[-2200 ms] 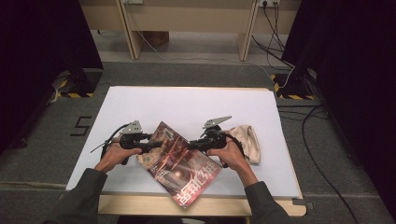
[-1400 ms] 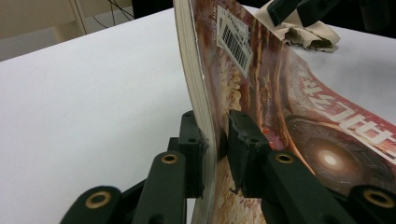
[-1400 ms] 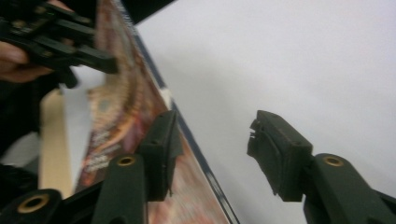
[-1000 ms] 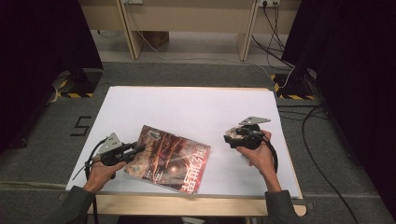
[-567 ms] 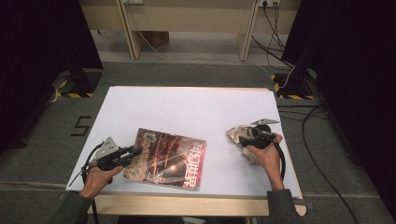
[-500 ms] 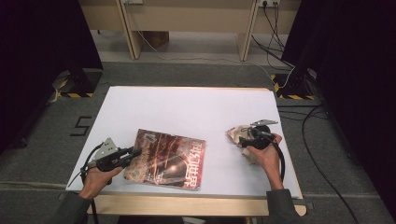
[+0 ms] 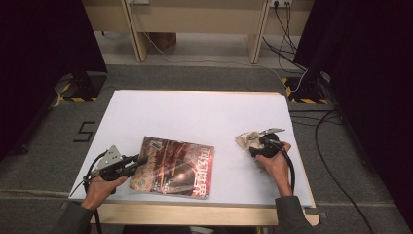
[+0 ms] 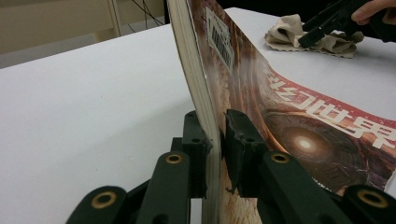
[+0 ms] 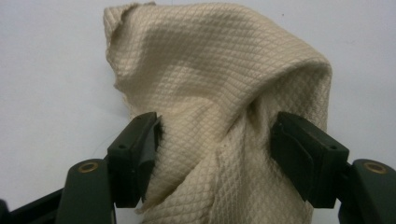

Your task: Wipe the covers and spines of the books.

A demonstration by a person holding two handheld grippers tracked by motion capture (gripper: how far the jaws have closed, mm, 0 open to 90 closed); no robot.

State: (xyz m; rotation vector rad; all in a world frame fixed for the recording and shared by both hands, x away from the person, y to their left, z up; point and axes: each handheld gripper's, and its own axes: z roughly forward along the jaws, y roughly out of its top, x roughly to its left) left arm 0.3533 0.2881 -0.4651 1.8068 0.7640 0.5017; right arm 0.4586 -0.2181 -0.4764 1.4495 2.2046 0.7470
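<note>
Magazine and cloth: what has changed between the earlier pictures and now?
The right gripper let go of the magazine, moved right to the cloth and now straddles it, its jaws having just been opening. The magazine slid left. The left gripper stays clamped on it.

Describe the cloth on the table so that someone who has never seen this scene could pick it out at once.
Start at the white table and go to its right edge. There a crumpled cloth lies between the open jaws of the right hand-held gripper. It is beige, soft and quilted in small diamonds, unlike the flat, glossy red magazine left of it.
</note>
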